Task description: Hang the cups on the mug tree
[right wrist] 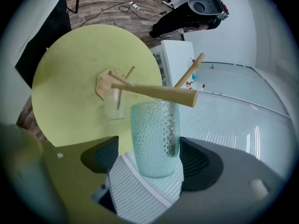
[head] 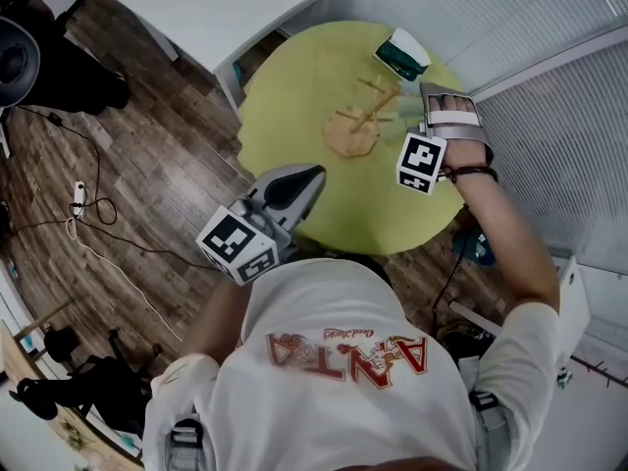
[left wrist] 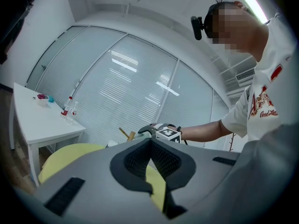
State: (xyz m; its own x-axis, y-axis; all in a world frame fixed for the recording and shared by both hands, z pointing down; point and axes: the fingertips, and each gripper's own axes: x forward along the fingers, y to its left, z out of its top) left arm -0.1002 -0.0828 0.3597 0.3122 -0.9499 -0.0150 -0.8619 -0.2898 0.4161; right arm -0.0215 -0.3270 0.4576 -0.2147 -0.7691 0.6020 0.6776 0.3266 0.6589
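Note:
A wooden mug tree stands on the round yellow table. In the right gripper view, a clear dimpled glass cup hangs just under one peg of the mug tree. My right gripper is open around this cup, with a gap at the left pad. A second clear cup hangs nearer the trunk. In the head view my right gripper is at the tree's right side. My left gripper hovers over the table's near edge, shut and holding nothing.
A green and white cup-like thing lies at the table's far edge. A white side table with small bottles stands beyond. Cables run over the wood floor. Window blinds close off the right.

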